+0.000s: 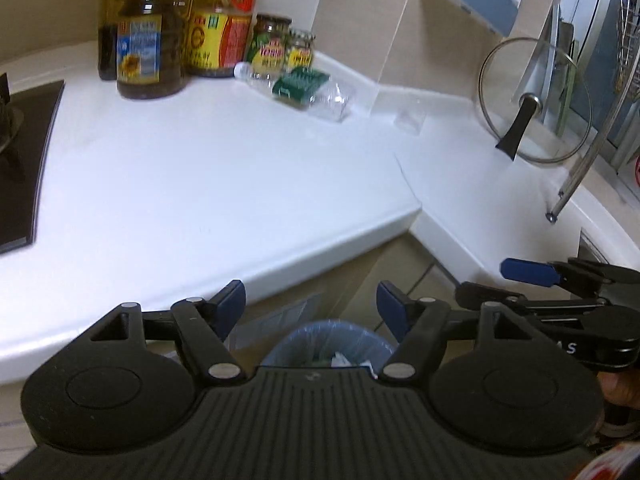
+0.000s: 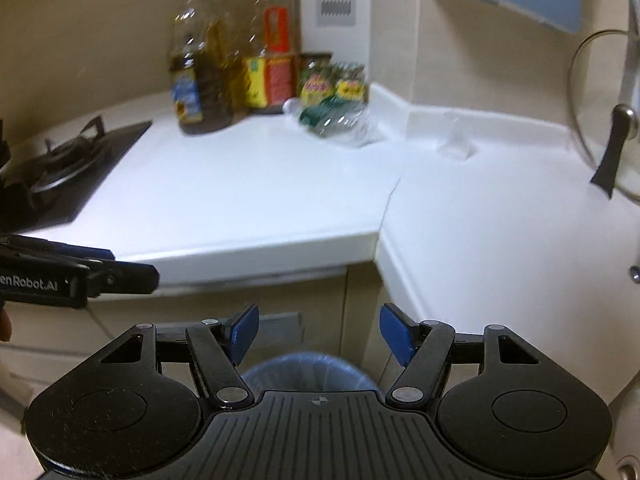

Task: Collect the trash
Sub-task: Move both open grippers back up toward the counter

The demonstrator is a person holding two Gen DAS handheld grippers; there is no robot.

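Clear plastic bottle (image 1: 296, 90) lies at 12 o'clock on counter (image 1: 200, 168); left gripper (image 1: 310, 308) and right gripper (image 2: 318, 334) gape empty above bin (image 1: 328, 344), presumably free to fetch it.

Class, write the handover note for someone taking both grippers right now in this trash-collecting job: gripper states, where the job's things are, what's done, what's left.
Left gripper: open, empty.
Right gripper: open, empty. Both hang over the lined bin on the floor by the cabinets.
Done: the bin already holds some trash.
Left: an empty clear plastic bottle with a green label lies on its side on the white counter, beside the jars at the back. A small clear cup stands further right. Collect both, probably.
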